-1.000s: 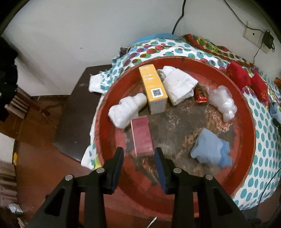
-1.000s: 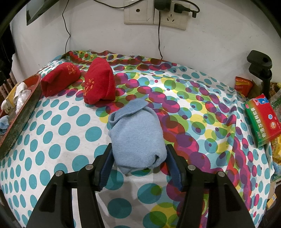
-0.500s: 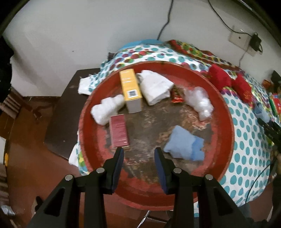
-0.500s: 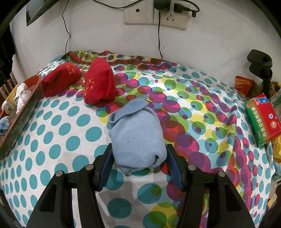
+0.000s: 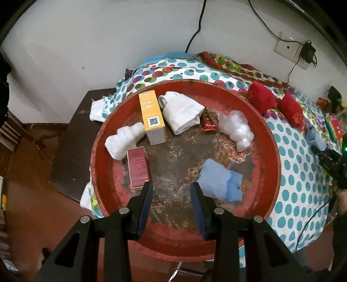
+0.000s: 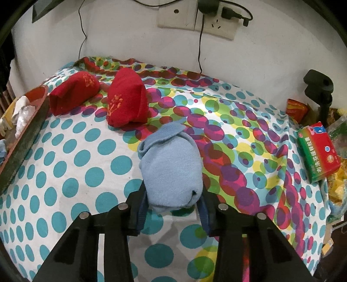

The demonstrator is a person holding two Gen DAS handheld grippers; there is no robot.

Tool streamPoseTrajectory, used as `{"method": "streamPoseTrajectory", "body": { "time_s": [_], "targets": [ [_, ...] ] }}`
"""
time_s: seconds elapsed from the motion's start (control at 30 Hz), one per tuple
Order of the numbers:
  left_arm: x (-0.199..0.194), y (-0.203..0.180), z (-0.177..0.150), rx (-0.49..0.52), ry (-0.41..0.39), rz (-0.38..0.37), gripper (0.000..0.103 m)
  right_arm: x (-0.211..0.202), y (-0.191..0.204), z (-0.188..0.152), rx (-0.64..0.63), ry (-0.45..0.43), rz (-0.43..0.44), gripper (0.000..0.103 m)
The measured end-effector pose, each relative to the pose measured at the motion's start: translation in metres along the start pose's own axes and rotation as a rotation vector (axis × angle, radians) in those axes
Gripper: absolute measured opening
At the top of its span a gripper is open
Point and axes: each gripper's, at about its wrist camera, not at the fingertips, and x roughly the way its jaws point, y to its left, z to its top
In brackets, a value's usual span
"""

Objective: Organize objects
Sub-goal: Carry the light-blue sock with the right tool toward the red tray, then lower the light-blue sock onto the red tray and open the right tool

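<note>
My left gripper is open and empty above the near part of the round red tray. The tray holds a dark red box, a yellow box, two white cloth rolls, a crumpled clear plastic bag, a small red packet and a blue cloth. My right gripper has its jaws around a rolled light blue cloth lying on the dotted tablecloth. Two red cloth rolls lie beyond it.
A green and red medicine box and snack packets lie at the right table edge beside a black stand. The tray's rim shows at the left. A wall socket with cables hangs above. A dark side table stands left of the tray.
My left gripper has pulled back and risen from the dark red box, so the whole tray shows. My right gripper and the blue cloth have stayed put.
</note>
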Motion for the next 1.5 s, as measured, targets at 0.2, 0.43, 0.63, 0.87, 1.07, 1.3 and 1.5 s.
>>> {"method": "streamPoseTrajectory", "body": {
  "time_s": [0.2, 0.43, 0.63, 0.87, 1.07, 1.3, 1.5],
  "targets": [
    [-0.007, 0.0, -0.003, 0.008, -0.016, 0.022, 0.037, -0.006, 0.006, 0.001, 0.019, 0.001, -0.004, 0.034],
    [-0.012, 0.001, -0.004, 0.003, -0.024, 0.005, 0.037, -0.028, 0.032, 0.016, -0.018, -0.046, 0.036, 0.034],
    [-0.024, 0.013, -0.008, -0.008, -0.061, 0.025, 0.037, -0.044, 0.082, 0.031, -0.11, -0.073, 0.113, 0.034],
    [-0.028, 0.033, -0.009, -0.057, -0.061, 0.035, 0.037, -0.063, 0.15, 0.045, -0.233, -0.102, 0.21, 0.034],
    [-0.035, 0.044, -0.011, -0.085, -0.074, 0.034, 0.037, -0.074, 0.207, 0.057, -0.319, -0.114, 0.285, 0.034],
    [-0.042, 0.058, -0.013, -0.12, -0.084, 0.054, 0.037, -0.069, 0.267, 0.064, -0.387, -0.102, 0.333, 0.034],
    [-0.045, 0.065, -0.016, -0.132, -0.091, 0.061, 0.037, -0.062, 0.309, 0.071, -0.447, -0.091, 0.348, 0.034]
  ]
}}
